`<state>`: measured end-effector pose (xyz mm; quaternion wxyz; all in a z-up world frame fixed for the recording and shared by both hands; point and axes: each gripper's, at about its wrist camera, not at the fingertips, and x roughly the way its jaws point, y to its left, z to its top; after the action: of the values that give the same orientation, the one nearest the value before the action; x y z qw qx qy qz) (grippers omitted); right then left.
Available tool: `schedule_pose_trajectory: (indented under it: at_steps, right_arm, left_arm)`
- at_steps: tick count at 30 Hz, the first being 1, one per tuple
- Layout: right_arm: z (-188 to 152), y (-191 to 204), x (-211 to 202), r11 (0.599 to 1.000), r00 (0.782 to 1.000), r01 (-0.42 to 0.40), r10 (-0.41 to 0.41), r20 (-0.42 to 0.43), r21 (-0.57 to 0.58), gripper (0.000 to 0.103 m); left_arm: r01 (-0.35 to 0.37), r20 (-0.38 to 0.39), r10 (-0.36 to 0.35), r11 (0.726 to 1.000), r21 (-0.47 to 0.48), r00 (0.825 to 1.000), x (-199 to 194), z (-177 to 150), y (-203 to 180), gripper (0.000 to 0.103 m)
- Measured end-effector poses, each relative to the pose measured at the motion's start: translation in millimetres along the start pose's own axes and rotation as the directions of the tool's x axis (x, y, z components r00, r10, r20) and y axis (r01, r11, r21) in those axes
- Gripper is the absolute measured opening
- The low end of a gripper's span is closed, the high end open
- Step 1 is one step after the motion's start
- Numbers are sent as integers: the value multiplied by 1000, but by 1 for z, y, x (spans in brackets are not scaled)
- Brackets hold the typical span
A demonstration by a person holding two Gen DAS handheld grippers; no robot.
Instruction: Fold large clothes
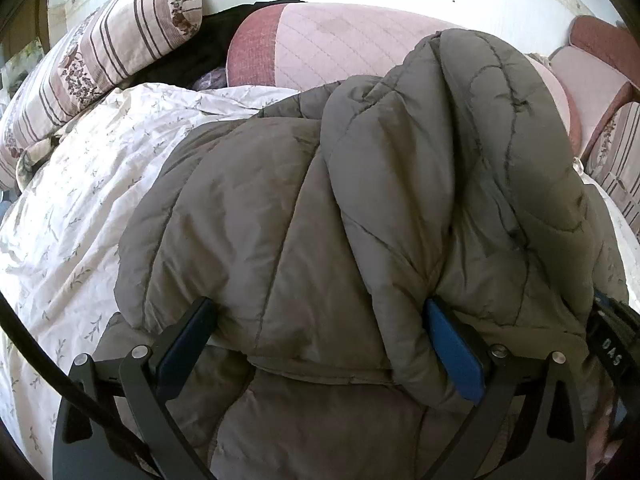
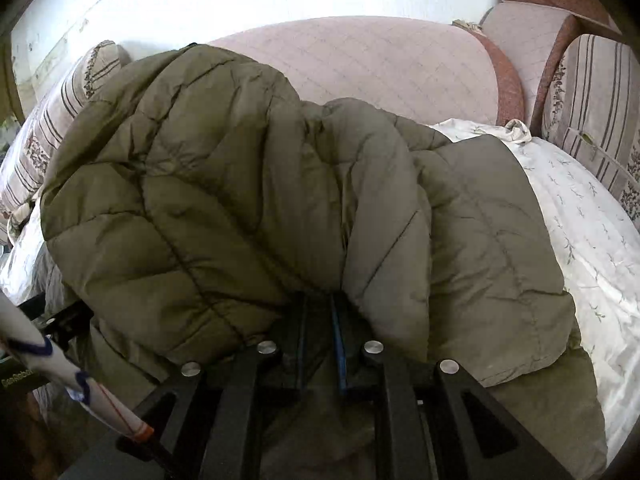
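An olive-grey quilted puffer jacket (image 1: 280, 220) lies bunched on a bed. A raised fold of it (image 1: 480, 140) stands up on the right. My left gripper (image 1: 320, 312) is open wide. The jacket's thick lower edge sits between its two fingers, and the blue pad (image 1: 452, 344) of the right-hand finger is bare. In the right wrist view the jacket (image 2: 180, 200) fills the middle. My right gripper (image 2: 318, 300) is shut on the jacket, its fingers close together under a lifted fold whose fabric hides their tips.
A white floral bedsheet (image 1: 68, 220) covers the bed (image 2: 592, 240). Striped bolster pillows (image 1: 100, 64) lie at the far left and at the right (image 2: 600, 112). A pink quilted cushion (image 2: 380, 68) leans on the white wall behind. A dark garment (image 1: 208, 40) lies beside it.
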<state>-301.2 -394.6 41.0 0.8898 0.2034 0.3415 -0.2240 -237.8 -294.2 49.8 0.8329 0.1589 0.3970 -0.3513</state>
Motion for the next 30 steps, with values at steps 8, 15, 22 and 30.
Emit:
schedule_pose_trajectory:
  at_steps: [8, 15, 22, 30]
  right_arm:
    - [5, 1, -52, 998, 994, -63, 61, 88, 16, 14]
    - [2, 25, -38, 991, 991, -125, 127, 44, -42, 14]
    - [1, 25, -25, 990, 991, -133, 131, -39, -41, 14]
    - [27, -21, -38, 997, 998, -43, 40, 48, 67, 16]
  left_arm:
    - [-11, 0, 11, 1000, 1, 1000, 1, -1, -1, 103]
    - [-10, -3, 10, 1000, 3, 1000, 1, -1, -1, 103]
    - [-13, -1, 13, 1000, 5, 1000, 2, -2, -2, 103]
    - [-15, 0, 15, 1000, 7, 1000, 2, -2, -2, 103]
